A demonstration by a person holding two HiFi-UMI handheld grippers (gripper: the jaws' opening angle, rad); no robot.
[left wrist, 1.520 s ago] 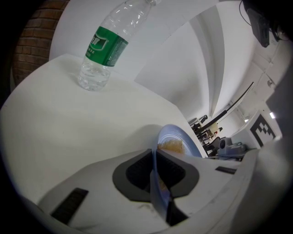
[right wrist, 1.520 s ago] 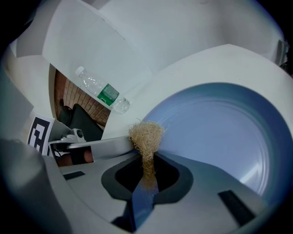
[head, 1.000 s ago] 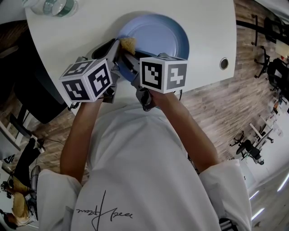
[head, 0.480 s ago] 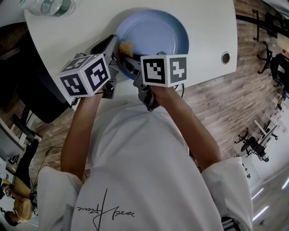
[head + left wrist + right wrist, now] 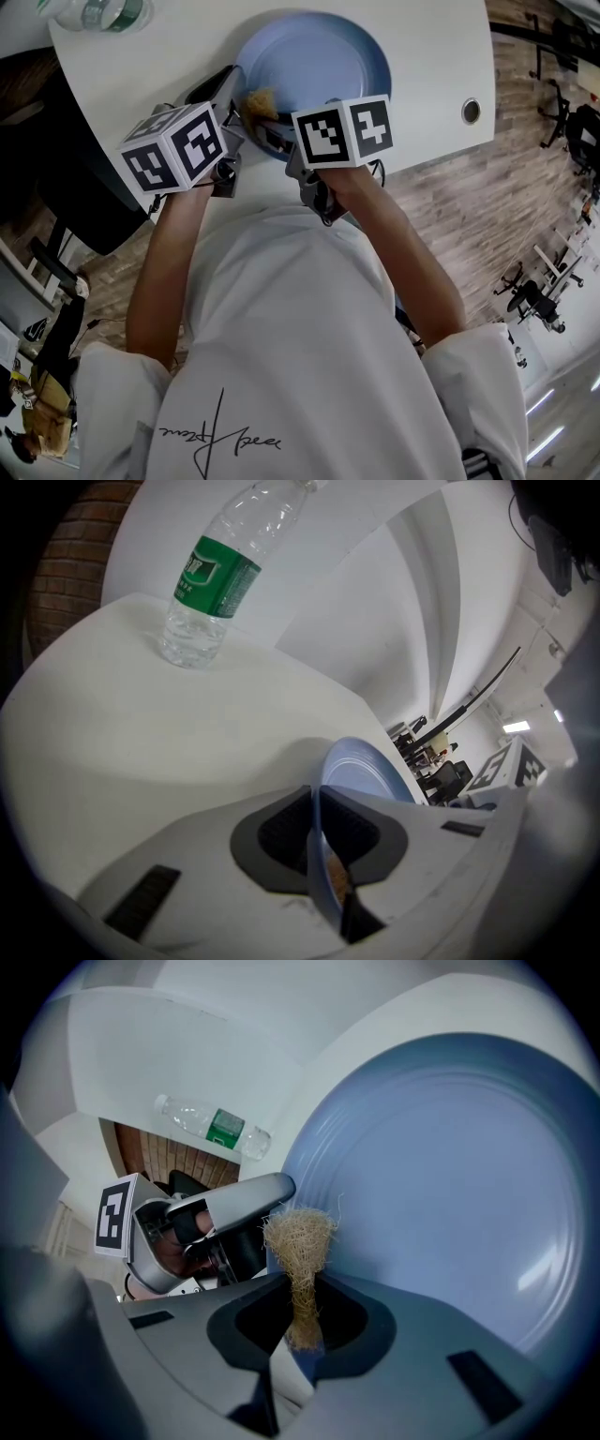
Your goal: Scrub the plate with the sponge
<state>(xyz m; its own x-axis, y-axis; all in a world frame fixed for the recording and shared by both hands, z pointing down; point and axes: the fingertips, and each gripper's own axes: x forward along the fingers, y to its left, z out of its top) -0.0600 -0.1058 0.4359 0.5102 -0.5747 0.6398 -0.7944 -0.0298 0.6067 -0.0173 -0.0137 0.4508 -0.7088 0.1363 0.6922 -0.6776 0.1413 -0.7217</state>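
One blue plate (image 5: 323, 61) sits close to the near edge of the white surface (image 5: 436, 56), directly in front of the person. The left claw (image 5: 317, 832) is clamped on the plate's near-left rim. In the left gripper view the rim runs edge-on between the two dark pads, with no gap on either side. Whether the plate lies flat or is tipped up slightly by that grip, I cannot tell.

The right claw (image 5: 302, 1302) is closed on one tan, fibrous sponge (image 5: 300, 1237). The jaws pinch its narrow lower end, and the flared, frayed end sticks out forward. The sponge's long axis follows the line of the jaws.

The flared end sits at the near-left part of the plate, just inside the rim and just beside the tip of the left claw. It appears to touch the plate face there, though contact is hard to confirm.

What matters for the next stroke is that almost all of the plate's bare face lies beyond the sponge, toward the far and right sides. Scrubbing would therefore carry the sponge away from the left claw and across the middle. Working back toward the held rim risks knocking the two claws together, since they are very near each other.

The right claw does the scrubbing and the left claw steadies the plate.

One clear water bottle (image 5: 211, 578) with a green label stands at the far-left corner of the surface, well apart from the plate.

In all there is one plate, one sponge, one bottle and two claws.
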